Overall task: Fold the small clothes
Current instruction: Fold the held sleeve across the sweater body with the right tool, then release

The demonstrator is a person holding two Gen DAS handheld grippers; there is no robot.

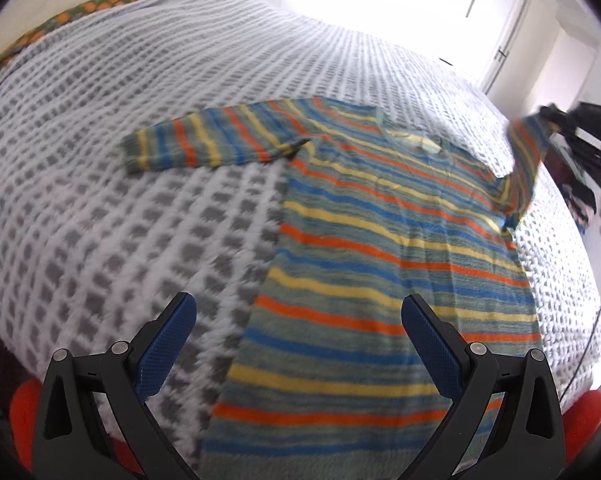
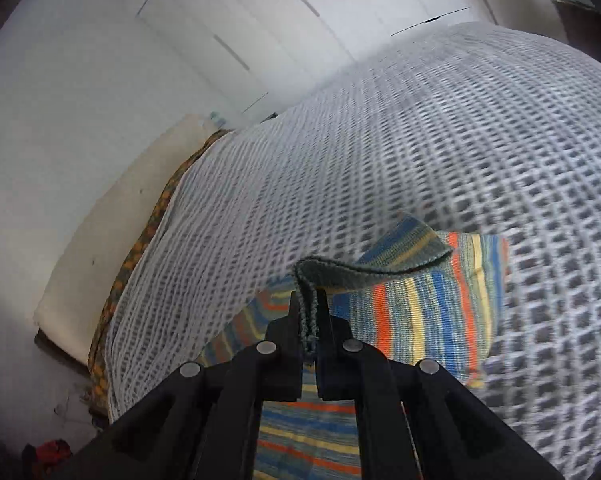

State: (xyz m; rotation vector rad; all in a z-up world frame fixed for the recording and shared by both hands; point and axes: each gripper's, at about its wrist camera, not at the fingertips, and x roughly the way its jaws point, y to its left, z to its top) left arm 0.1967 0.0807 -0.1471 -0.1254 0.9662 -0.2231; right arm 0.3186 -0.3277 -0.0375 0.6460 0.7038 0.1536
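Sleeve fold in hand: right gripper pinches striped shirt's cuff; left gripper spread, empty. Next, lay sleeve across chest.

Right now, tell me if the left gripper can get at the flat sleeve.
Probably yes. The left gripper is open and holds nothing, and the flat sleeve lies spread on the blanket ahead of it with nothing on top. The right gripper is shut on the other sleeve, well to the side.
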